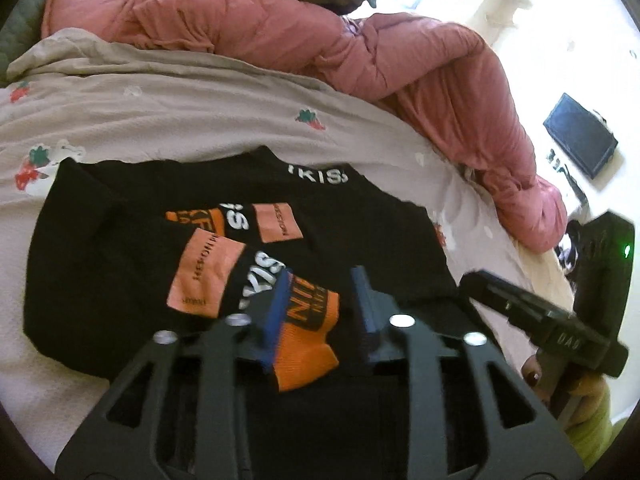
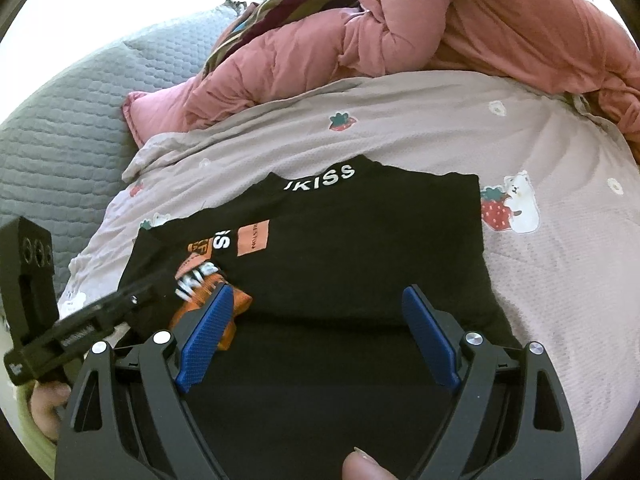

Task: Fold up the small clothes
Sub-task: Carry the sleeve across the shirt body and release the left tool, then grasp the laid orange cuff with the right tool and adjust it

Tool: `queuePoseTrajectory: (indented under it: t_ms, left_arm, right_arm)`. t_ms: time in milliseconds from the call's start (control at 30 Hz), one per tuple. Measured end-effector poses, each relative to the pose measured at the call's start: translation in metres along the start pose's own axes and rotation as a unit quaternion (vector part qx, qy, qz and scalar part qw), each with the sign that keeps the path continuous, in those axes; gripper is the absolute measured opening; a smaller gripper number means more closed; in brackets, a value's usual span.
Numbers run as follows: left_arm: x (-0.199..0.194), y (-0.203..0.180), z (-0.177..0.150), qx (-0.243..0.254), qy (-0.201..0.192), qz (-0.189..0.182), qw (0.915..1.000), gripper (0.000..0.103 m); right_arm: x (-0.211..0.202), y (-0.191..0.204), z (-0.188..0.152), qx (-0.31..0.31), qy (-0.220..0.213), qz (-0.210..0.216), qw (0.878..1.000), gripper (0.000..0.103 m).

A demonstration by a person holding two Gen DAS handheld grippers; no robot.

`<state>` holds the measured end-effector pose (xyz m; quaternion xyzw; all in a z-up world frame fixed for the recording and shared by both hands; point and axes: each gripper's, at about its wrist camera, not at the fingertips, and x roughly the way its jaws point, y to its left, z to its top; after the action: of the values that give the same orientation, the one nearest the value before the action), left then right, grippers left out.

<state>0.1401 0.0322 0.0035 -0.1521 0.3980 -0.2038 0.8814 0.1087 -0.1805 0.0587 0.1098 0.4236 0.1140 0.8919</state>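
Black shirt (image 2: 340, 256) with orange patches flat on the strawberry-print bedsheet (image 2: 560, 264), sleeve folded over its front | left gripper (image 1: 320, 300) jaws parted, orange cuff (image 1: 308, 344) lying loose between blue pads, not pressed | right gripper (image 2: 316, 332) wide open above shirt, holding nothing | pink quilt (image 2: 460, 28) behind

The black shirt's (image 2: 340, 264) near hem is hidden behind the gripper frames — patch lettering blurred.

The shirt (image 2: 320, 248) lies on the sheet (image 2: 540, 280); the quilt (image 2: 440, 32) is heaped at the far side.
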Motion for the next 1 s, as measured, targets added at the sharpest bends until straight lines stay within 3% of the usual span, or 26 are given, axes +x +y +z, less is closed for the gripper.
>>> queuePoseTrajectory:
  t_ms: [133, 333, 400, 500, 600, 800, 1000]
  left_arm:
    - [-0.008, 0.01, 0.005, -0.013, -0.016, 0.022, 0.9996, 0.028]
    - [-0.021, 0.026, 0.012, -0.014, -0.041, 0.093, 0.9947, 0.043]
    - [-0.025, 0.031, 0.014, -0.012, -0.046, 0.118, 0.9918, 0.06]
    - [-0.032, 0.037, 0.018, -0.01, -0.058, 0.145, 0.9876, 0.063]
    - [-0.036, 0.042, 0.021, -0.01, -0.065, 0.172, 0.9828, 0.072]
    - [-0.043, 0.057, 0.024, -0.032, -0.072, 0.183, 0.98, 0.078]
    - [-0.044, 0.064, 0.024, -0.046, -0.076, 0.183, 0.9791, 0.081]
  right_arm:
    - [0.006, 0.011, -0.003, -0.009, 0.01, 0.005, 1.0, 0.085]
    - [0.022, 0.042, -0.015, -0.033, 0.037, 0.027, 0.998, 0.085]
    - [0.028, 0.051, -0.019, -0.04, 0.046, 0.033, 0.998, 0.085]
    - [0.041, 0.064, -0.023, -0.043, 0.068, 0.045, 0.996, 0.085]
    - [0.056, 0.079, -0.026, -0.048, 0.086, 0.046, 0.994, 0.085]
    - [0.078, 0.092, -0.027, -0.041, 0.105, 0.046, 0.993, 0.085]
    - [0.098, 0.092, -0.022, -0.032, 0.107, 0.031, 0.993, 0.064]
